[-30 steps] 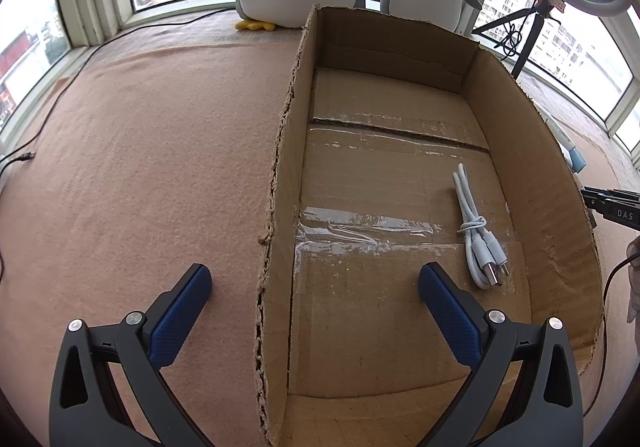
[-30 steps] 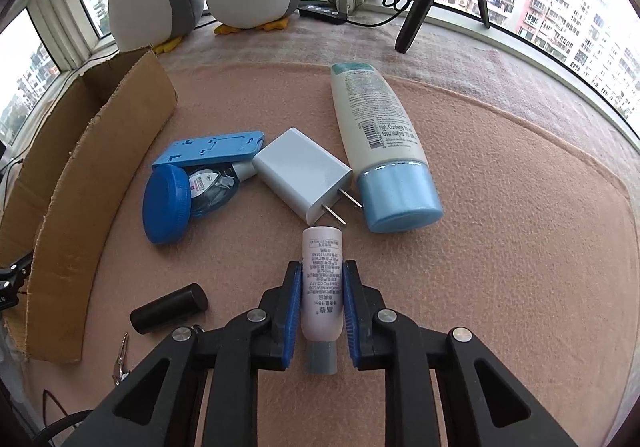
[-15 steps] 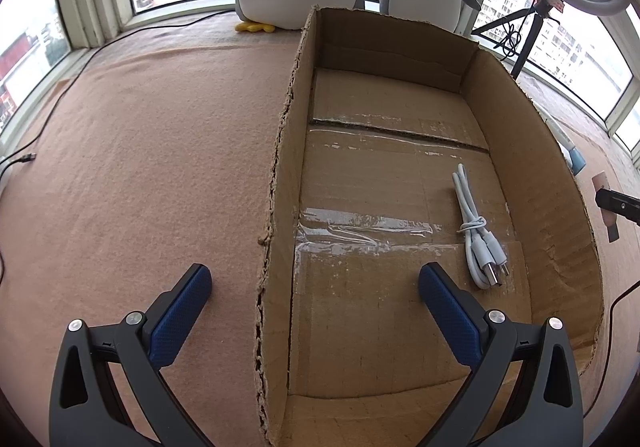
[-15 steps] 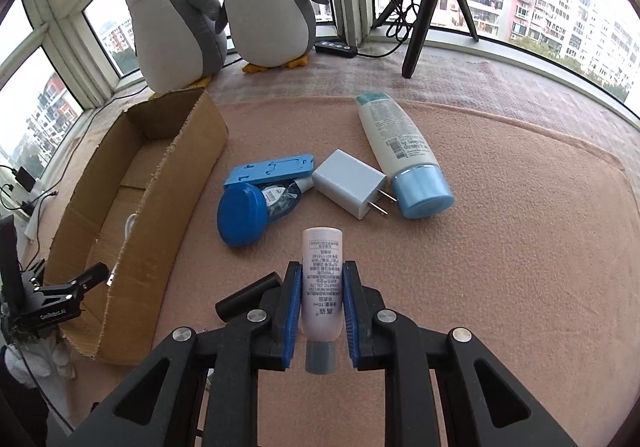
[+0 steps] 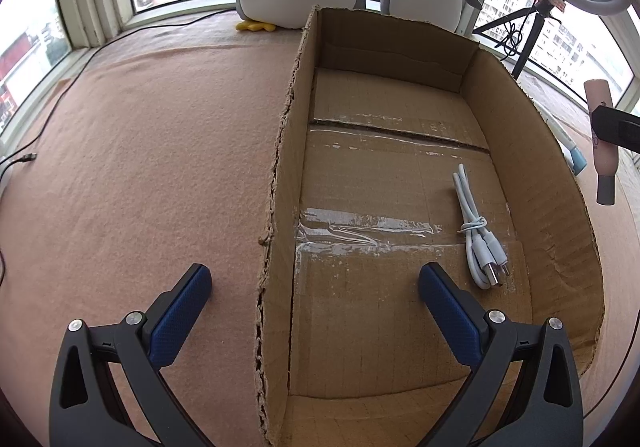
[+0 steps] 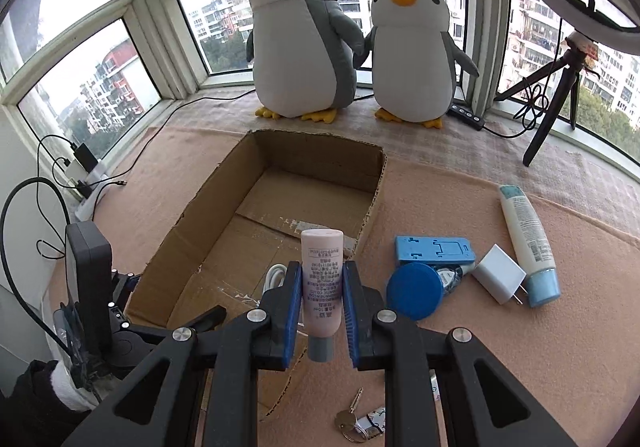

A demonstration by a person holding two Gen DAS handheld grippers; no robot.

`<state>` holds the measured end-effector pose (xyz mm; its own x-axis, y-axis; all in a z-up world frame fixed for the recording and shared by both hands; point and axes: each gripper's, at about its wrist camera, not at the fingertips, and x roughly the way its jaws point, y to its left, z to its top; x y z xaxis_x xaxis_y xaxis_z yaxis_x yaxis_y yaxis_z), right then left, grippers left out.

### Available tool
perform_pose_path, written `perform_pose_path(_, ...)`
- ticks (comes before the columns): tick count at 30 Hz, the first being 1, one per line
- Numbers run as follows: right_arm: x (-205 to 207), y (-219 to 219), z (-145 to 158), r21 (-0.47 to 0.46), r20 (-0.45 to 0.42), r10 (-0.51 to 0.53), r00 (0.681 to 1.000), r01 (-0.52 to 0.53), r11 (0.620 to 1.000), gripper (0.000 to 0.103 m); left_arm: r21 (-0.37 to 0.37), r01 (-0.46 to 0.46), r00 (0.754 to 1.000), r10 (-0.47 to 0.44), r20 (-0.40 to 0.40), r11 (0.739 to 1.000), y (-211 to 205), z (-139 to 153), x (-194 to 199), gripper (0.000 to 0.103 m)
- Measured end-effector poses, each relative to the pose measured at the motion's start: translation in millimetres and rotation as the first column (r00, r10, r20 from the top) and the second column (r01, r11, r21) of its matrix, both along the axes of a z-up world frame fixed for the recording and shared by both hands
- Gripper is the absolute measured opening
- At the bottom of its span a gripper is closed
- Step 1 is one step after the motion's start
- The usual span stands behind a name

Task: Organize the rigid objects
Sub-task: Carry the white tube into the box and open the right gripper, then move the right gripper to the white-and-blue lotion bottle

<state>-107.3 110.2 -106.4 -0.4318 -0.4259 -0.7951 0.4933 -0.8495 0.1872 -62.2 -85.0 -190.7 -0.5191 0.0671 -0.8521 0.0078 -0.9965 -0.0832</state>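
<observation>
Holding a small pink tube between clenched jaws, the right gripper hangs above the near right part of the cardboard box. The tube points away from the camera, grey cap nearest the lens, printed label facing up. In the left wrist view the same tube appears at the far right edge, outside the box wall and raised off the surface, cap down.

The left gripper has its jaws spread wide and grasps nothing. Its left finger sits over the pink surface; its right finger sits over the box floor, so the jaws straddle the left wall.

Inside the box, a coiled white cable lies near the right wall, plugs toward the near end. Clear tape crosses the floor.

On the surface right of the box, in the right wrist view:
- a blue holder, flat
- a blue round lid, just near of the holder
- a white charger, prongs pointing right and near
- a white bottle with a light blue cap, lying down, cap nearest
- keys at the bottom edge, partly hidden by the gripper

Two plush penguins stand on the window sill beyond the box, and a tripod stands at far right.
</observation>
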Motion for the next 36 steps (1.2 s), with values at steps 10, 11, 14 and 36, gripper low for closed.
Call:
perform_pose_path(10,-1.7,-28.0,-8.8,0.018,0.007,0.043,0.999,-0.044,0.999,0.018,-0.001,-0.001,1.000,0.001,0.000,1.000,0.1,0.5,0.2,0.103)
perform_pose_path(11,-1.8,-28.9,-9.2,0.019,0.007,0.044,0.999,-0.044,0.999,0.018,-0.001,-0.001,1.000,0.001,0.000,1.000,0.0,0.5,0.2,0.103)
perform_pose_path(14,-2.8,-31.5,-10.4,0.024,0.008,0.045,0.999,-0.045,0.999,0.018,-0.003,-0.001,1.000,0.001,-0.001,1.000,-0.7,0.9,0.0,0.103)
perform_pose_path(36,-2.3,-13.3,0.5,-0.010,-0.043,-0.002,0.999,0.001,1.000,0.076,-0.054,-0.010,1.000,0.010,-0.006,0.998,-1.0,5.1,-0.8,0.103)
